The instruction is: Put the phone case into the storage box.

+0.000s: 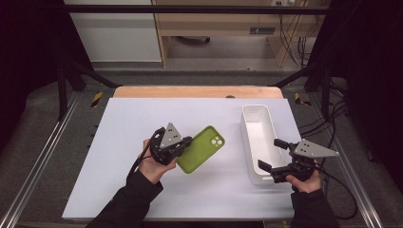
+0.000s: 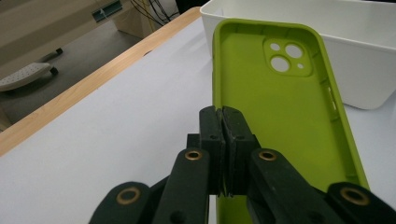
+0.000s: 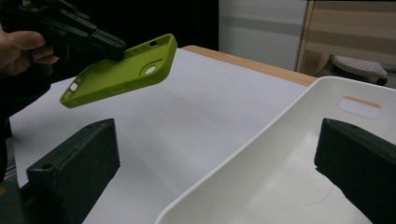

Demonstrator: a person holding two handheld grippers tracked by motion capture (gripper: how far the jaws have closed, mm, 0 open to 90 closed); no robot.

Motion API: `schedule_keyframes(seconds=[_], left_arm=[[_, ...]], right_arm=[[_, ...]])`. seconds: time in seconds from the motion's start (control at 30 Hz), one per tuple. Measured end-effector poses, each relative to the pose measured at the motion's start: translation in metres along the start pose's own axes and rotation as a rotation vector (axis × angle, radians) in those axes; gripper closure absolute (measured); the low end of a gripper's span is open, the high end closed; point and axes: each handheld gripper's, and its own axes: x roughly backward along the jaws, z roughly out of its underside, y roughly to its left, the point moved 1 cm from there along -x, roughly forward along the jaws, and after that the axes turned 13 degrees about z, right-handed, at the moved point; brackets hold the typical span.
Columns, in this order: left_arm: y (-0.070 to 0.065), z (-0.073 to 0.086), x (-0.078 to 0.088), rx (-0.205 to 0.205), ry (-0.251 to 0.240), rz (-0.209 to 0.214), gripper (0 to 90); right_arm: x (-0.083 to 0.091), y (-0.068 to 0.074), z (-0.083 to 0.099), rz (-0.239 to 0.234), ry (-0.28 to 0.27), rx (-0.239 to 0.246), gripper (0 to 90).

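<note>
A: Holding the green phone case (image 1: 201, 148) by its edge, the left tool (image 1: 183, 144) is squeezed tight on one thin side wall. See it in the middle of the high view?

B: Yes! Why grab only the edge?

A: I think the wall is the one part thin enough to pinch. The case is up in the air, a bit tilted, with its open side facing up and its camera holes (image 2: 286, 56) at the far end.

B: What about the other tool?

A: The right tool (image 1: 272, 156) is at the lower right of the high view. Its jaws are wide open, one on each side of the near end wall of the white box (image 1: 248, 124), and they hold nothing.

B: Why is it there?

A: Maybe to keep the box from sliding (that is only my guess). The box sits on the white surface (image 1: 128, 137), just to the right of the case.

B: So the case goes in the box?

A: Probably. It has not got there yet.
</note>
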Motion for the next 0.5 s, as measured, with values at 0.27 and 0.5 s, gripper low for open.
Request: schedule_keyframes(seconds=[0.27, 0.5], left_arm=[[-0.009, -0.003, -0.004, -0.033, 0.003, 0.011, 88.1], [-0.016, -0.006, -0.006, -0.07, 0.015, 0.018, 88.1]], right_arm=[[-0.006, 0.008, -0.003, -0.01, 0.021, 0.01, 0.5], [-0.008, 0.013, -0.008, -0.019, 0.021, 0.014, 0.5]])
